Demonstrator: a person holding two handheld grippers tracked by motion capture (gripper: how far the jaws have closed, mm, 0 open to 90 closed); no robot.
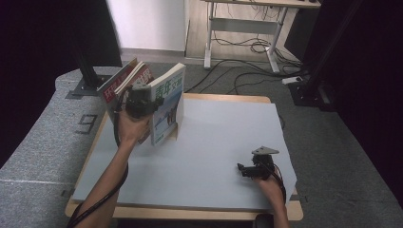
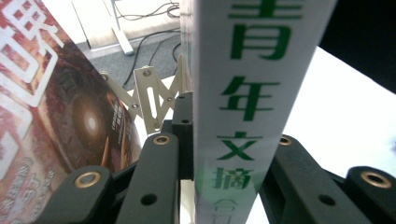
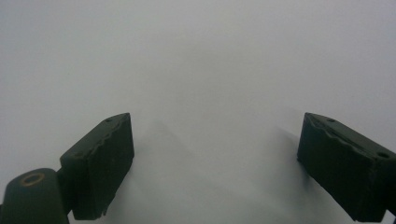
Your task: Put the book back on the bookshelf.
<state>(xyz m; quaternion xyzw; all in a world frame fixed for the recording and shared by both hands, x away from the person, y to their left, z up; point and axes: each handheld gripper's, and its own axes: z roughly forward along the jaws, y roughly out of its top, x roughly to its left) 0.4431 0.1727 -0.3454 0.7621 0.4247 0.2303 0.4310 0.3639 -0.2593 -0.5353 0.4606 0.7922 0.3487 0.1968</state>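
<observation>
High view, read from left to right: at about ten o'clock on the counter (image 1: 204,142), the left gripper (image 1: 141,100) is clamping its fingers (image 2: 159,177) on the spine of a thick white book with green characters (image 1: 167,102), which is standing upright with its lower edge on the grey surface. Just behind it, toward nine o'clock, red-covered magazines (image 1: 124,81) are leaning at a tilt; in the left gripper view the nearest red cover (image 2: 60,116) is lying at nine o'clock of the white spine (image 2: 247,93), with a pale folding rack (image 2: 152,100) showing between them at eleven o'clock. At about four o'clock on the counter, well apart from the book, the right gripper (image 1: 243,170) is resting low in the person's right hand (image 1: 270,184); its fingers (image 3: 100,163) are standing wide over bare grey surface, holding nothing between them.
</observation>
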